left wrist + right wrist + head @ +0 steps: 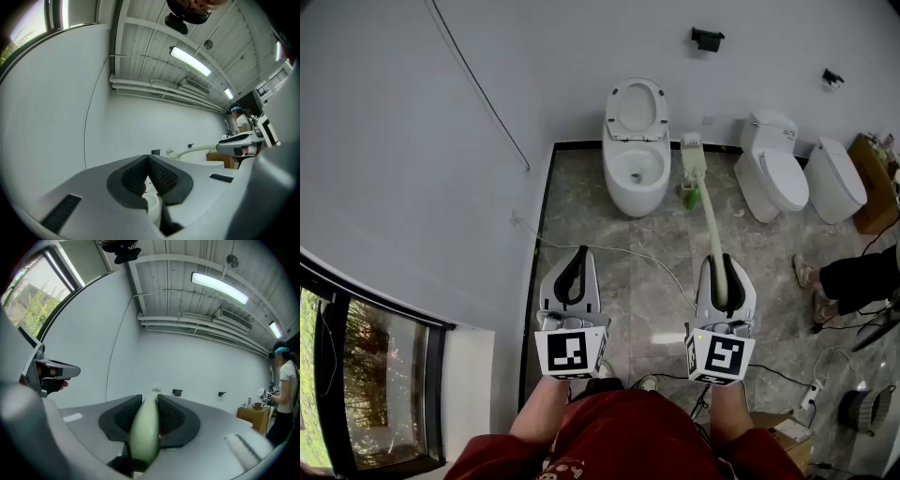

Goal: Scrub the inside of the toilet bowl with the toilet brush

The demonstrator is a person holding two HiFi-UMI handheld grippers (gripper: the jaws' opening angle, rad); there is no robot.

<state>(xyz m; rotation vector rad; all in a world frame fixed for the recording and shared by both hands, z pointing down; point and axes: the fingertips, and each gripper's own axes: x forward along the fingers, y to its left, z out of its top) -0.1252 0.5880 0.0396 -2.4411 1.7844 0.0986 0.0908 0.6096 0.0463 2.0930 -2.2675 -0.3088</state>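
Note:
A white toilet (636, 155) stands against the far wall with its lid up and its bowl open. My right gripper (716, 259) is shut on the pale green handle of the toilet brush (709, 220). The handle runs forward to the white brush head (692, 150), which hangs in the air just right of the bowl, above a small green holder (688, 196). In the right gripper view the handle (145, 432) fills the gap between the pads. My left gripper (579, 253) is held level beside it, shut and empty (149, 164).
Two more white toilets (773, 171) (837, 180) stand at the right, with a cardboard box (874, 192) beyond them. A person's legs (851, 278) are at the right edge. A white cable (609, 249) crosses the grey floor. A window (356, 375) is low at the left.

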